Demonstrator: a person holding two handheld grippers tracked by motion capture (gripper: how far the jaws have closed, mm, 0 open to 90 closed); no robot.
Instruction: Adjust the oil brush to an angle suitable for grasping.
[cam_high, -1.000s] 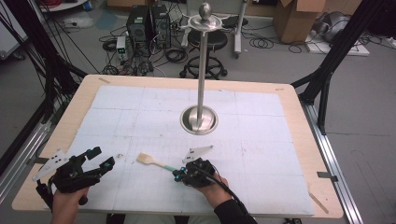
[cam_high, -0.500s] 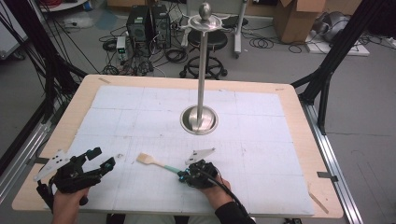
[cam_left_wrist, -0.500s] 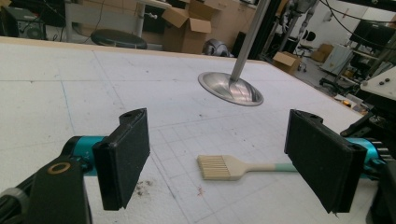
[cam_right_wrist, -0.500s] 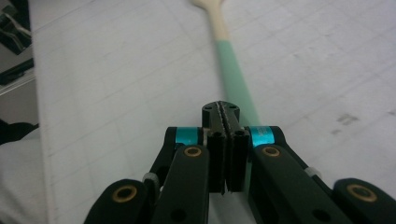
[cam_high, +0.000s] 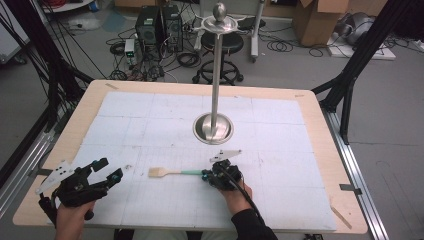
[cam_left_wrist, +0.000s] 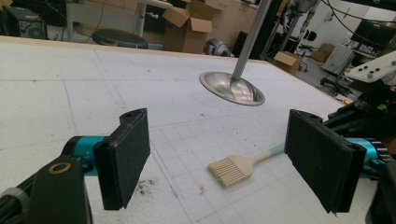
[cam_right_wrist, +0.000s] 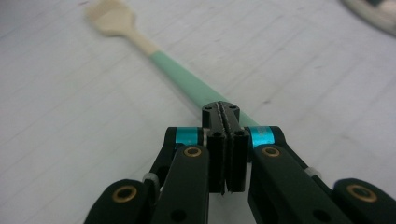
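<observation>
The pastry brush (cam_high: 172, 173), with pale bristles and a mint-green handle, is seen lying flat on the white gridded mat (cam_high: 150, 115), in the near half of the table, between the two grippers. Its handle end is clamped by the right gripper (cam_high: 207, 176), whose jaws are pressed fully together in the right gripper view, the green handle (cam_right_wrist: 187, 84) running out from under their tips and the bristle head (cam_right_wrist: 109, 18) lying farther off, blurred. In the high view the right gripper is held low over the mat, just in front of the person's right hand (cam_high: 235, 192), and is pointed toward the person's left.

The left gripper (cam_high: 102, 170) is held near the near left corner of the table, well apart from the brush. Its jaws are spread wide and nothing is gripped between them; in the left gripper view the brush's bristles (cam_left_wrist: 231, 170) are framed between the two black pads (cam_left_wrist: 126, 156), lying on the mat beyond them.

Farther back, a steel stand (cam_high: 216, 75) with a round base (cam_high: 213, 129) is set upright at the middle of the mat. The mat is bordered by the wooden tabletop (cam_high: 70, 130).
</observation>
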